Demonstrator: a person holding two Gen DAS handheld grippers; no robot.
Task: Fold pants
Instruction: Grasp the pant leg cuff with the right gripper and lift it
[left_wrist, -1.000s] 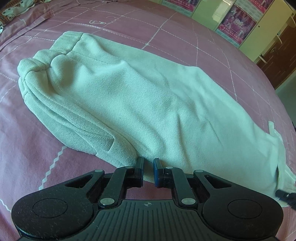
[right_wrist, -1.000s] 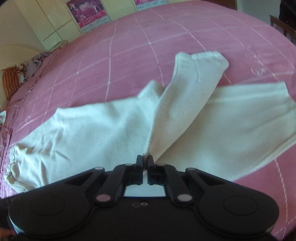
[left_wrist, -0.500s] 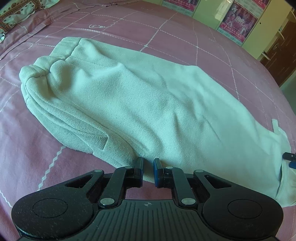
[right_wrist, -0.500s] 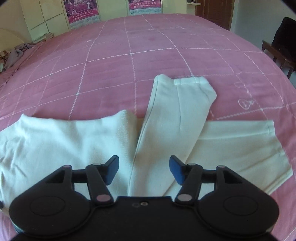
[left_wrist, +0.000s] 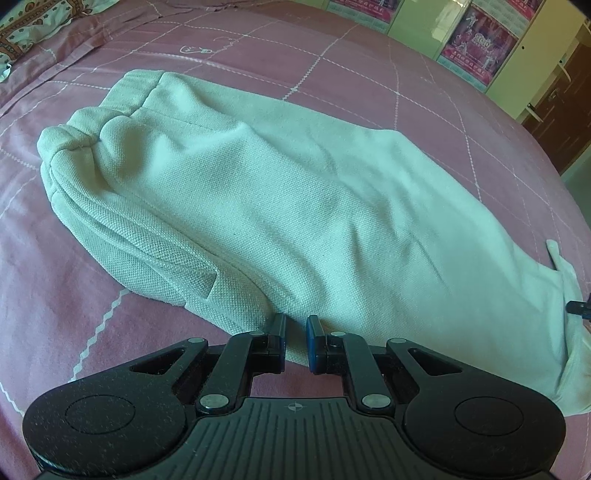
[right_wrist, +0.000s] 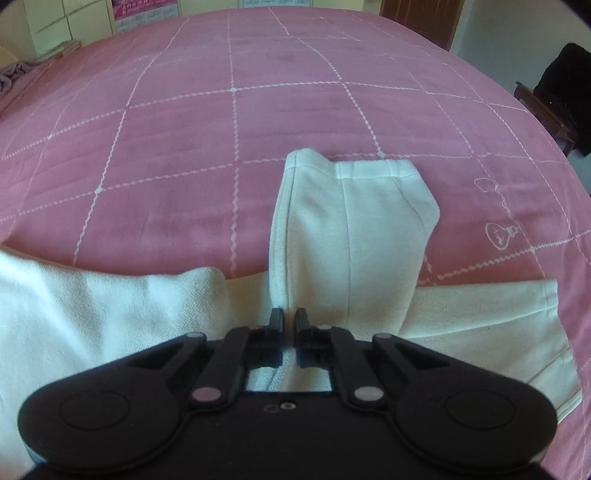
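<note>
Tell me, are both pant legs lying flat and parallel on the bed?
No, one pant leg is folded up across the other leg, crossing it at an angle.

You are working over a wide bed (right_wrist: 184, 129) covered in a pink quilted spread stitched with a white zigzag grid and small white outline drawings. Directly on it lie the pale cream knit pants (left_wrist: 258, 192), waistband bunched at one end, one leg (right_wrist: 351, 229) folded across the other.
</note>
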